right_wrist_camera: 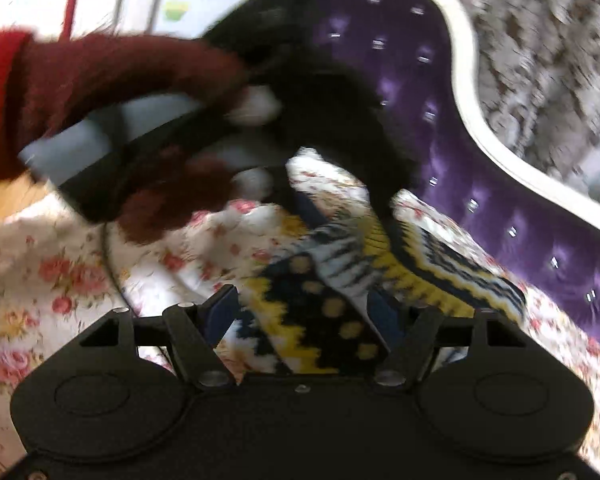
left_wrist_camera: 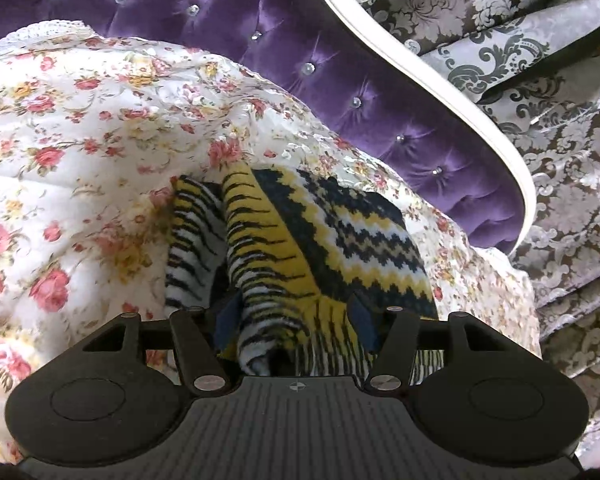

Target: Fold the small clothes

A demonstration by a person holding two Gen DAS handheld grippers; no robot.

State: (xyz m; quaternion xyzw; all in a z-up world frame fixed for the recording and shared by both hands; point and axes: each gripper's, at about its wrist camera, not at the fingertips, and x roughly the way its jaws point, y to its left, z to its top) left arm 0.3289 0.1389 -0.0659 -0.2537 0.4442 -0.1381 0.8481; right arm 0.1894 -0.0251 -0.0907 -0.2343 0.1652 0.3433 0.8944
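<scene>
Both grippers are standing spread around the knitted garment [left_wrist_camera: 332, 232] lying bunched on the floral quilt [left_wrist_camera: 80, 128], left gripper [left_wrist_camera: 296, 320] straddling a fold, right gripper [right_wrist_camera: 300, 312] straddling the dotted end without visibly pinching, so closing now is risking gathering several layers and dragging the fold crooked

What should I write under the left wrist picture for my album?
The left gripper straddles a yellow, navy and white knitted garment lying on a flowery quilt.
</scene>
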